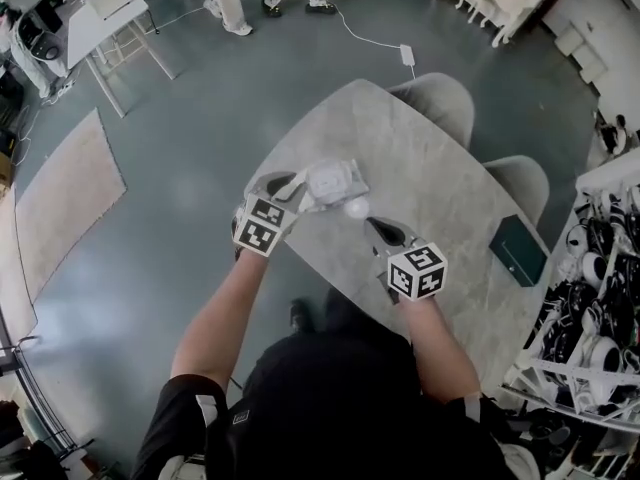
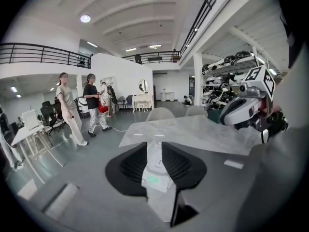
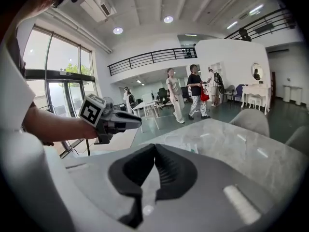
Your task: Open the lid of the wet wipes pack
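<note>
Now, pack (image 2: 155, 170) in left gripper (image 2: 154, 145)

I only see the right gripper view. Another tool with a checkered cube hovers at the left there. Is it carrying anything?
Observer: Yes. The left gripper view shows the left tool clamped on the wet wipes pack.
Operator: And what is my own tool near?
Observer: In the head view a small white round piece sits right at the right tool's tip, beside the pack.
Operator: Anything else on the table?
Observer: A dark green flat thing, near the table's edge on the person's right.
</note>
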A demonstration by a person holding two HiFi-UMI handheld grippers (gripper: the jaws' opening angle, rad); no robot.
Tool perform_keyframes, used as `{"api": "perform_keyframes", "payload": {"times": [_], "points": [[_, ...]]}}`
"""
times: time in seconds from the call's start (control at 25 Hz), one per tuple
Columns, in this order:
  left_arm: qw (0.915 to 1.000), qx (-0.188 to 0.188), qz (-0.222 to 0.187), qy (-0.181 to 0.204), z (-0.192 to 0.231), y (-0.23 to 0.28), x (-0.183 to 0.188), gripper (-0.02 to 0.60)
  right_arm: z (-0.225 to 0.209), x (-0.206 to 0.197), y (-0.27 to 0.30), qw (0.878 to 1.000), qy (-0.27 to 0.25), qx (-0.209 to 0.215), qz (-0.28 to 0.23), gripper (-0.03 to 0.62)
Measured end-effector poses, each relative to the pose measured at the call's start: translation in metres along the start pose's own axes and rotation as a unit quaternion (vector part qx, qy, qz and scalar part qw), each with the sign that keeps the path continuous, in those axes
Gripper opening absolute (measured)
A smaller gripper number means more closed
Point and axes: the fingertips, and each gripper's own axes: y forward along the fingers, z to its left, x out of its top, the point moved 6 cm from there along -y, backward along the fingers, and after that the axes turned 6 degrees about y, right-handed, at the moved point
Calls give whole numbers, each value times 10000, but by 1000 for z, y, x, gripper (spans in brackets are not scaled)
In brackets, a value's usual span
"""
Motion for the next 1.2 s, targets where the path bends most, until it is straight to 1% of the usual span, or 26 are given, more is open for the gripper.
{"api": "perform_keyframes", "payload": {"times": [0.12,0.24,0.28,0.52,0.64,0.8,0.92,1.04,1.12,1.2], "points": [[9995,28,-244,-192,-1,-23,4,96,9,12,-12,9998,-99,9,-181,5],[9985,60,-458,-298,-4,-42,8,51,15,19,-22,9994,-201,79,-283,3],[9981,80,-513,-338,-5,-48,9,45,17,22,-24,9992,-225,108,-323,3],[9944,280,-828,-601,-23,-71,21,16,12,36,-44,9972,-368,348,-544,3],[9934,398,-874,-629,-38,-74,31,11,-2,42,-60,9963,-370,444,-643,3],[9918,603,-914,-658,-55,-77,43,11,-20,49,-87,9942,-288,513,-899,3],[9888,780,-1030,-751,-60,-82,55,11,-25,56,-107,9916,-440,471,-1118,3],[9870,917,-1075,-765,-63,-85,66,11,-31,60,-117,9908,-558,389,-1166,3],[9866,956,-1118,-701,-62,-85,72,11,-34,63,-118,9906,-594,385,-1171,3],[9861,964,-1147,-721,-63,-85,76,11,-35,66,-116,9899,-644,407,-1199,2]]}}
